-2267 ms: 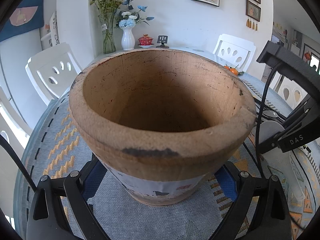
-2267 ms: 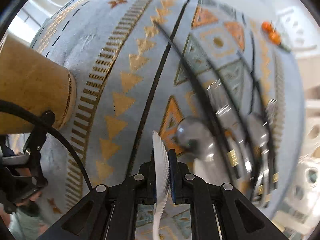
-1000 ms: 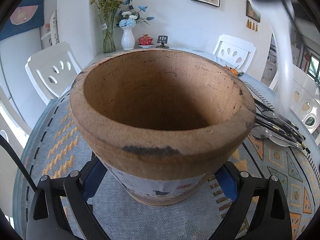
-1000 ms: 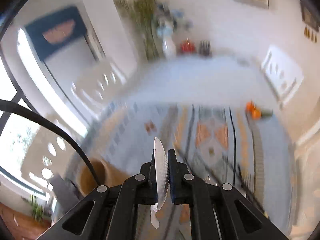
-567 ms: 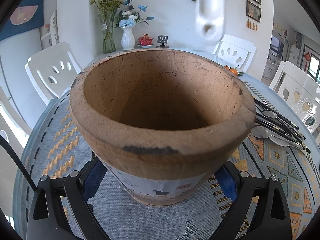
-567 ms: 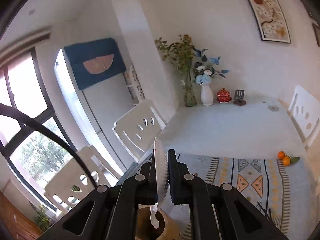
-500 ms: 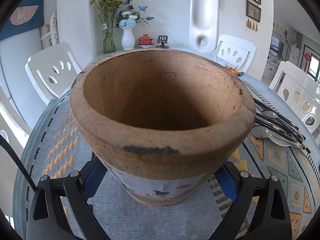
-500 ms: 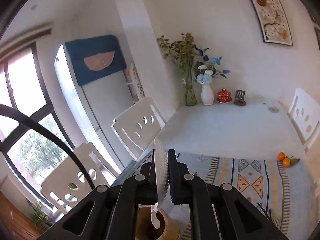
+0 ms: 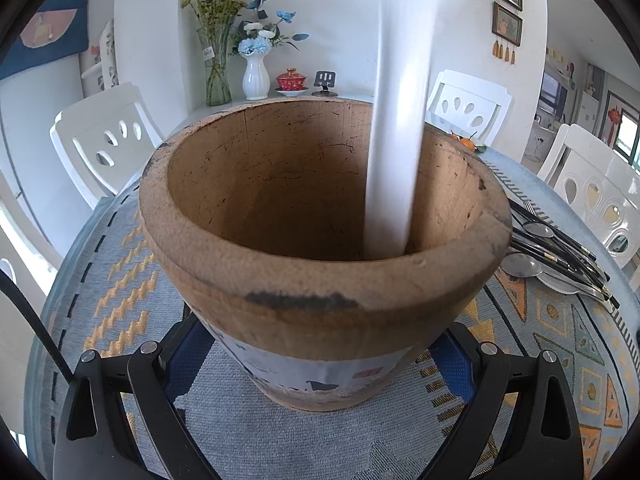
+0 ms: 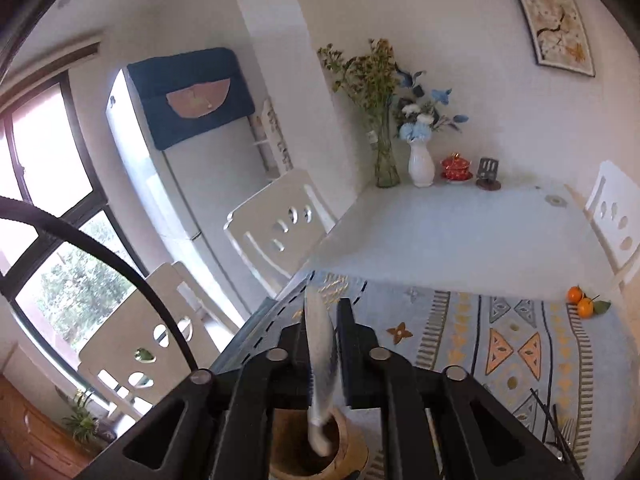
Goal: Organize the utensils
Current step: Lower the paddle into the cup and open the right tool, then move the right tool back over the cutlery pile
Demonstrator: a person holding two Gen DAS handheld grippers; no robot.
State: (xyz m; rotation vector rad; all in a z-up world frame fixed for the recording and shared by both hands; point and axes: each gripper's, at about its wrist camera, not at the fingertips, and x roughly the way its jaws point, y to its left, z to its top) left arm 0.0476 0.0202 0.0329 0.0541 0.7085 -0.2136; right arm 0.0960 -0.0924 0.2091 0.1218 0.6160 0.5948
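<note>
My left gripper point(image 9: 320, 354) is shut on the base of a wooden utensil holder point(image 9: 320, 280), its blue pads point(image 9: 188, 356) pressed to both sides. The holder stands upright on the patterned cloth. A white plastic scoop point(image 9: 396, 140) reaches down into the holder, blurred, its lower end inside near the front rim. In the right wrist view the scoop point(image 10: 320, 360) hangs between the fingers of my right gripper point(image 10: 322, 316), above the holder point(image 10: 352, 456). The jaws have just been opening; a gap shows beside the scoop and the pads no longer press on it.
Several black-handled spoons and forks point(image 9: 560, 248) lie on the cloth point(image 9: 120, 280) to the right of the holder. Two oranges point(image 10: 582, 300) sit near the far table edge. Vases point(image 9: 256, 76) and a red cup stand at the back. White chairs point(image 9: 104, 140) ring the table.
The white scoop has dropped from above the rim down into the holder. The right gripper's jaws have parted from it. The left gripper and the holder have not moved.
</note>
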